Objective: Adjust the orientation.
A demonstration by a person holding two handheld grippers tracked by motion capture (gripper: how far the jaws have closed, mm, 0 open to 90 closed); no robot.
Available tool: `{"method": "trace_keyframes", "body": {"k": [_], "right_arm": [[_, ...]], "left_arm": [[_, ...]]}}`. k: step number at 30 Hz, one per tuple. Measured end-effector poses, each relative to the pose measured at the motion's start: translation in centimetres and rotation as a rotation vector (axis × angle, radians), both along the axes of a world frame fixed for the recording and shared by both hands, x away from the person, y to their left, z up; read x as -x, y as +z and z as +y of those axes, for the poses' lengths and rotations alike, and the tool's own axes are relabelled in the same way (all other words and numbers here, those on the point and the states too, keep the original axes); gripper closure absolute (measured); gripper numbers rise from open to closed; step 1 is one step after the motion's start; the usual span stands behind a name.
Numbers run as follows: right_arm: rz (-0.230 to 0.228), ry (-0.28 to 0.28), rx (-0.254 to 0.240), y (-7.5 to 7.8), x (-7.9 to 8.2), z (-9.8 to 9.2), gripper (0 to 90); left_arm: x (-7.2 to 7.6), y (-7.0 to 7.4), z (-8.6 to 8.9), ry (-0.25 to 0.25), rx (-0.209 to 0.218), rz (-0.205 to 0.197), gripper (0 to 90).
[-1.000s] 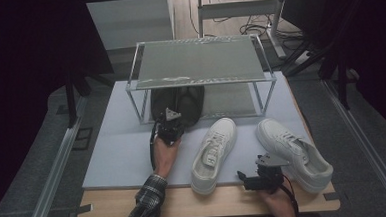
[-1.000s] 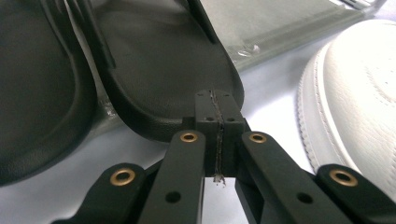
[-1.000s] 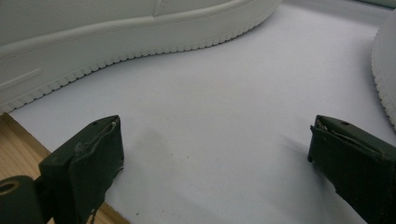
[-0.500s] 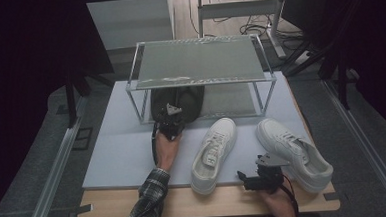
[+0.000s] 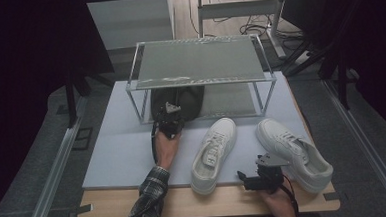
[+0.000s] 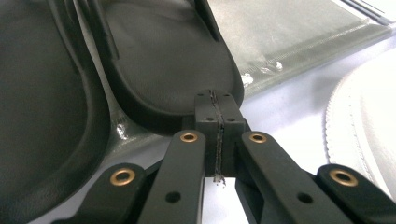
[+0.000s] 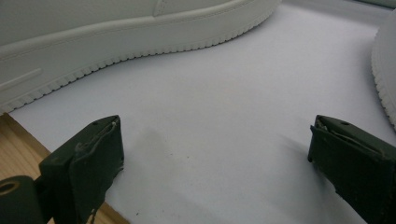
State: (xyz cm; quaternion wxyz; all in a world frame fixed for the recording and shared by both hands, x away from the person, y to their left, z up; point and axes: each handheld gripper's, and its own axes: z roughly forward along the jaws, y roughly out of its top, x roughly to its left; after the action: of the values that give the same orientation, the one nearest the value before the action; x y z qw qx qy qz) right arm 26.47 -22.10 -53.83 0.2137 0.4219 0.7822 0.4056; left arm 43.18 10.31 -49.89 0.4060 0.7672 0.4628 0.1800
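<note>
The high view looks down from above; both gripper views sit very near the pale grey table mat (image 5: 123, 152), which all views share.

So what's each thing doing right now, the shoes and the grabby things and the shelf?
Left hand-held gripper: shut, tips against the black shoe's edge; whether it pinches it can't be told.
Right hand-held gripper: open, nothing between its jaws.
Black shoes: side by side under the rack.
Left white shoe: upright on the mat.
Right white shoe: upright on the mat.
Rack: top shelf bare.
</note>
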Motion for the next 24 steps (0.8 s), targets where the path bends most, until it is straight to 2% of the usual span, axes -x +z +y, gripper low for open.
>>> {"method": "trace_keyframes", "body": {"k": [4, 15, 24], "right_arm": [[0.000, 0.000, 0.000, 0.0, 0.0, 0.0, 3.4], [-0.001, 0.002, 0.003, 0.0, 0.0, 0.0, 3.4], [-0.001, 0.002, 0.003, 0.0, 0.0, 0.0, 3.4]], "left_arm": [[0.5, 0.3, 0.2, -0.021, 0.004, -0.004, 89.3], [2.1, 1.0, 0.5, -0.060, -0.003, -0.020, 79.8], [3.5, 1.5, 1.2, -0.076, -0.008, -0.026, 68.2]]}}
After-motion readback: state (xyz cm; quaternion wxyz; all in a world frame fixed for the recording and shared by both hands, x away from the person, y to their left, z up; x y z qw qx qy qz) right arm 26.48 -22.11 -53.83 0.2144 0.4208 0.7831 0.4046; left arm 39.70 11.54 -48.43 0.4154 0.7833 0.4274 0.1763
